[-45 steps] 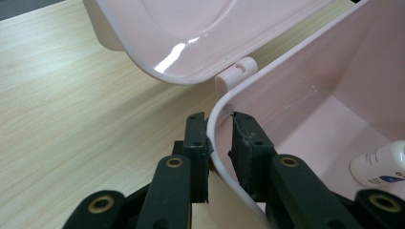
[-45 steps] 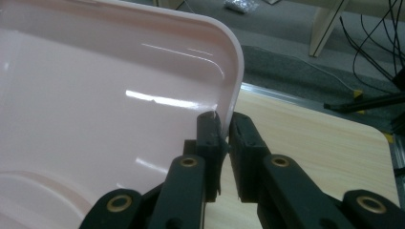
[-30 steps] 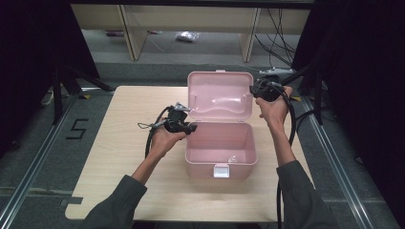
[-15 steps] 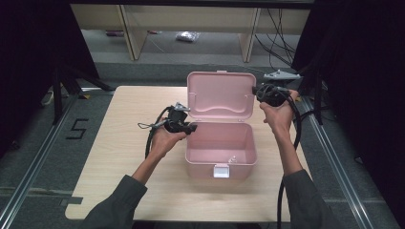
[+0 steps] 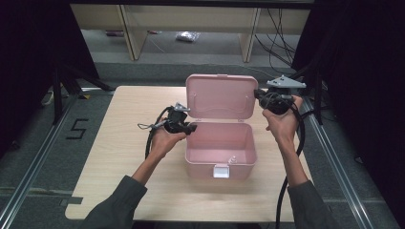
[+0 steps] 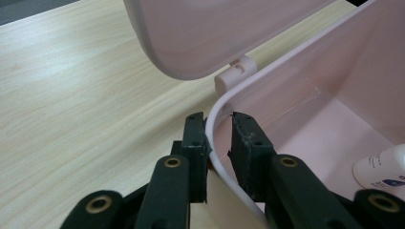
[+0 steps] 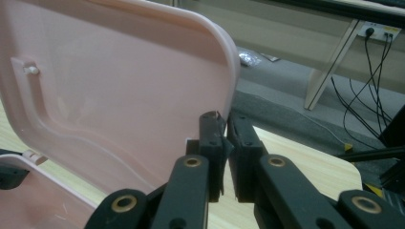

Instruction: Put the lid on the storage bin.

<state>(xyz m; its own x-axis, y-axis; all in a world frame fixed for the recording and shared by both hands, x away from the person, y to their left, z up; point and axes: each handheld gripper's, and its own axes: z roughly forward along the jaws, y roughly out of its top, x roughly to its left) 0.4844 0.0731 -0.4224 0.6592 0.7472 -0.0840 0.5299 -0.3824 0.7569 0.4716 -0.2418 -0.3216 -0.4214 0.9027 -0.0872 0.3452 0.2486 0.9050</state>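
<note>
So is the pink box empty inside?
No: in the high view a small white bottle lies on the floor of the pink box, near its front wall, and the left gripper view shows it too.

Bottle (image 5: 233, 160) in box (image 5: 241, 164) (table (image 5: 114, 152) beneath it).

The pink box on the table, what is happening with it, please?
A person works on the pink box with a gripper in each hand. The left gripper is shut on the box's left wall rim, holding it steady. The right gripper is shut beside the right edge of the lid, which stands open and upright. A small white bottle lies inside.
</note>
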